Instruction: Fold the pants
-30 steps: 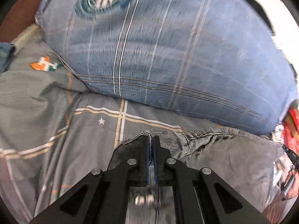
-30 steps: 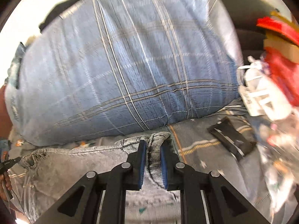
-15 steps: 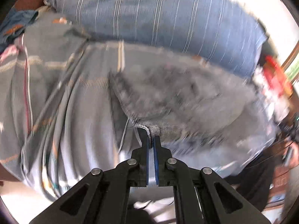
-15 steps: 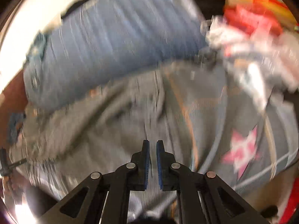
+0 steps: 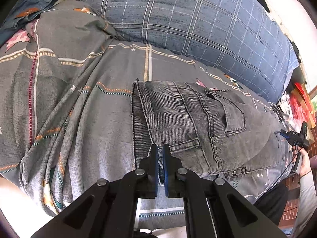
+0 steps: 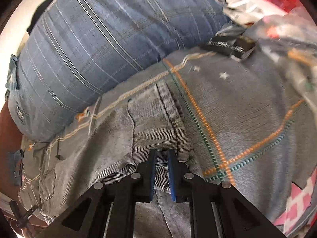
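A plaid bedspread (image 5: 79, 103) fills both frames, a blue pillow (image 5: 198, 25) across the top. The grey pants (image 5: 188, 123) lie folded at centre, spread flat. The left claw (image 5: 160, 152) and right claw (image 6: 161, 156) each pinch a near edge, keeping the layers aligned.

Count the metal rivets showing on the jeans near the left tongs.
2, side by side on the jeans near edge, right of the left tongs: one, another. More may be hidden under the folds.
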